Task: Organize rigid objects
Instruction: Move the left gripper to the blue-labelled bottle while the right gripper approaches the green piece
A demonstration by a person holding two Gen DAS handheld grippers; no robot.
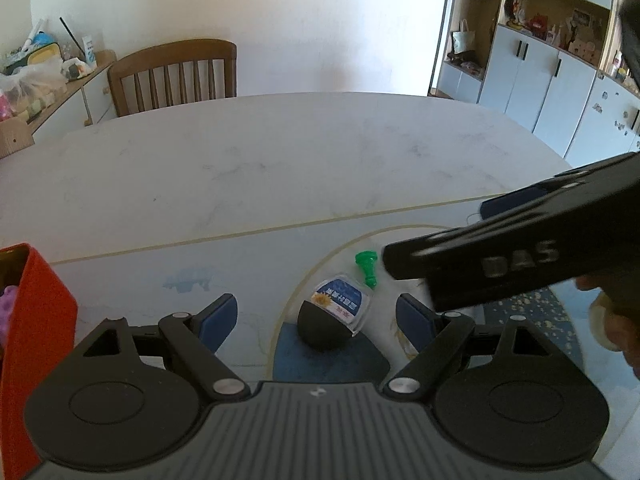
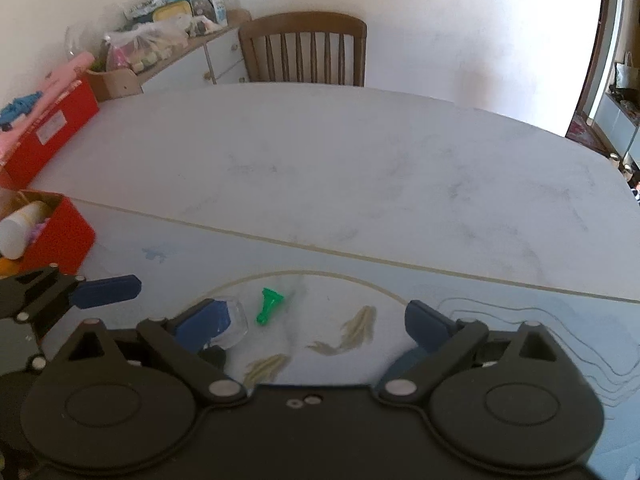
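Left gripper: jaws spread wide, blue pads clear of everything, nothing held. Between and just beyond them, on the table, a black ball with a clear plastic cup leaning against its top, blue-and-white printed lid facing up. Ball sits on a dark blue patch of the printed mat that covers the near part of the table.

Right gripper: also wide apart, empty; no pad touches anything. In the left wrist view its black body crosses in from the right edge, above the mat. A hand shows beneath it, blurred.

Green plastic piece, small, flared at one end, lies on its side on the mat inside the pale ring, just beyond the cup and apart from it. Seen from the right wrist, it lies ahead of the right gripper, nearer its left finger.

Red box at the mat's left edge, open, holding a white bottle and something purple. A second red box farther back at the table's left edge.

Wooden chair at the table's far edge.
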